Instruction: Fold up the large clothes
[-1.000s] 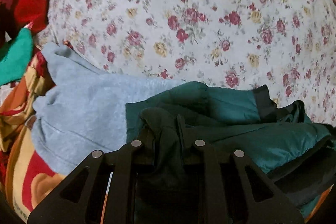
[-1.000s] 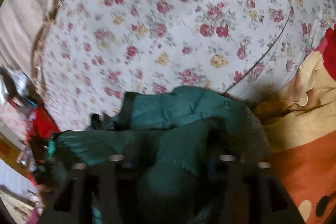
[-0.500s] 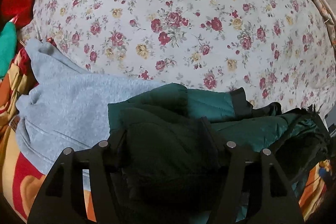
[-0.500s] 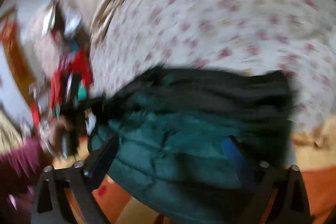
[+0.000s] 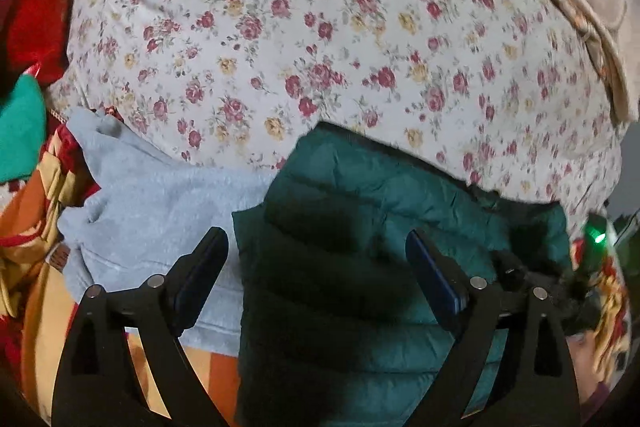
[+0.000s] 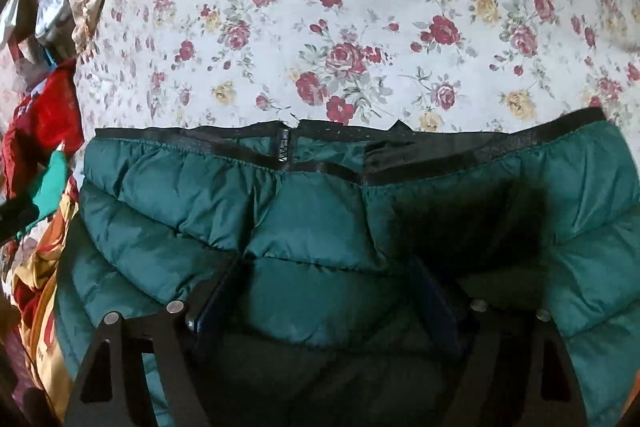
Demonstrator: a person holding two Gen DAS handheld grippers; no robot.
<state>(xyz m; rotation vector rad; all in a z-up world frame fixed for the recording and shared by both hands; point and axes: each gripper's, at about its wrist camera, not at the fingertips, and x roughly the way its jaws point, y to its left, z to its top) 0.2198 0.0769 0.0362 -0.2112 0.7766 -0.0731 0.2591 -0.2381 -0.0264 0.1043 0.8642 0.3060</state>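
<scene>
1 green puffer jacket, 1 grey sweatshirt, 1 floral sheet.

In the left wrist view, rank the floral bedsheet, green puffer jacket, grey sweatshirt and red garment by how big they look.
1. floral bedsheet, fills most of the frame.
2. green puffer jacket, though it lies nearest the camera, which inflates it.
3. grey sweatshirt, partly under the jacket.
4. red garment, cut off by the frame edge, so unsure.

Left gripper jaws spread wide, nothing clamped. Right gripper same: fingers apart, pointing forward.
</scene>
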